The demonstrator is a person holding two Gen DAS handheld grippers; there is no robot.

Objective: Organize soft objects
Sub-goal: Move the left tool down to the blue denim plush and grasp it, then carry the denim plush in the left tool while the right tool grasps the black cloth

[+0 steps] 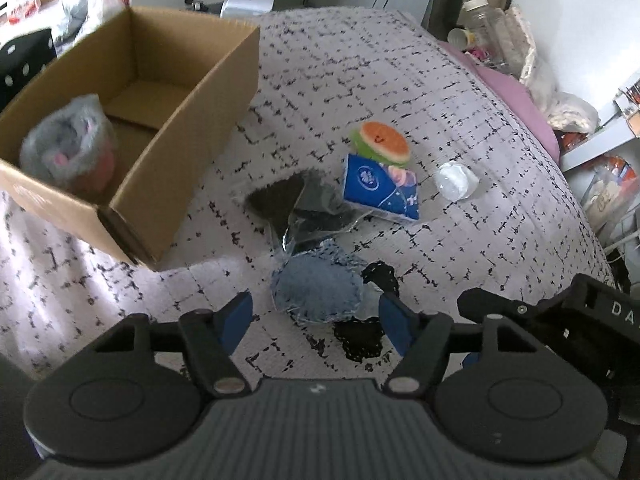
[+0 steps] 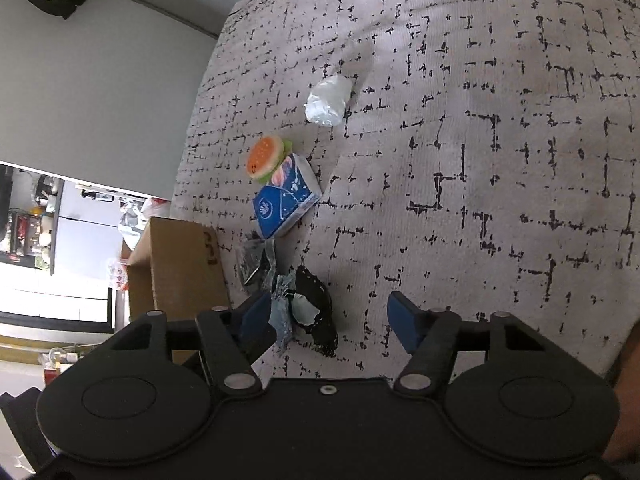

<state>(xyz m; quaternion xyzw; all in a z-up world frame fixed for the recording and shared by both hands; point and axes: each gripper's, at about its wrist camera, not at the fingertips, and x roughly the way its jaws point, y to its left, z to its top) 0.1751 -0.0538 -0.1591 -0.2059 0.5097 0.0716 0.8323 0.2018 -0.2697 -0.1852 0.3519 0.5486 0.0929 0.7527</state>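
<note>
On the patterned bed cover lie a blue knitted item in clear wrap [image 1: 316, 286], a dark item in clear plastic [image 1: 296, 202], a blue tissue pack [image 1: 380, 188], a burger plush [image 1: 382, 142] and a white wrapped bundle [image 1: 456, 180]. A grey fluffy item [image 1: 68, 148] sits inside the open cardboard box [image 1: 192, 120]. My left gripper [image 1: 316, 316] is open and empty, just in front of the blue knitted item. My right gripper [image 2: 330, 318] is open and empty, its jaws around the wrapped items [image 2: 304, 308]. The tissue pack [image 2: 286, 200], burger plush [image 2: 266, 158] and white bundle [image 2: 330, 100] lie beyond it.
The box [image 2: 180, 264] stands at the left on the bed. The other gripper's black body [image 1: 568, 316] shows at the right of the left wrist view. Bottles and bags [image 1: 500, 36] crowd the bed's far right edge. Shelves with clutter [image 1: 608, 176] stand beside it.
</note>
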